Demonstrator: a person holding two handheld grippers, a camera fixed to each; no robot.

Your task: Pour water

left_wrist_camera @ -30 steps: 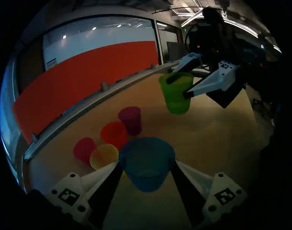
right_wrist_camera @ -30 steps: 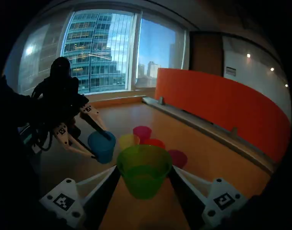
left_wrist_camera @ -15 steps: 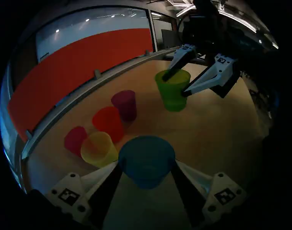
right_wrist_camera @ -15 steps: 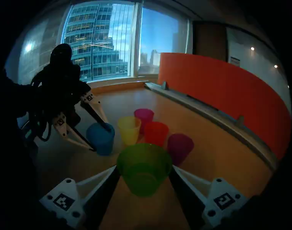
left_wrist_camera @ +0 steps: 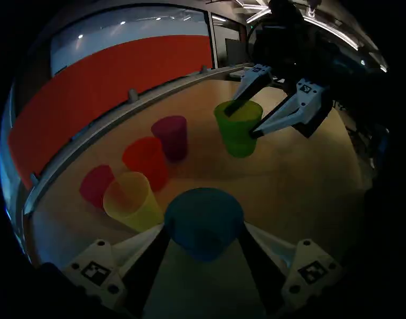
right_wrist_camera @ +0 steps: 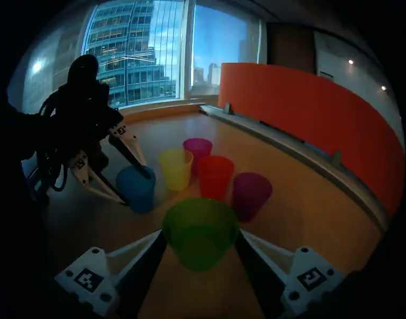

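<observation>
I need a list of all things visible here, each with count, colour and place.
blue cup: 1, blue, in left gripper
green cup: 1, green, in right gripper
yellow cup: 1, yellow, on table
red cup: 1, red, beside yellow cup
pink cup: 1, pink, beside yellow cup
purple cup: 1, purple, beside red cup
table: 1, light wood, under cups
partition: 1, orange-red, along table edge
windows: 2 panes, bright, behind left gripper
left gripper: 1, white fingers, holding blue cup
right gripper: 1, white fingers, holding green cup
</observation>
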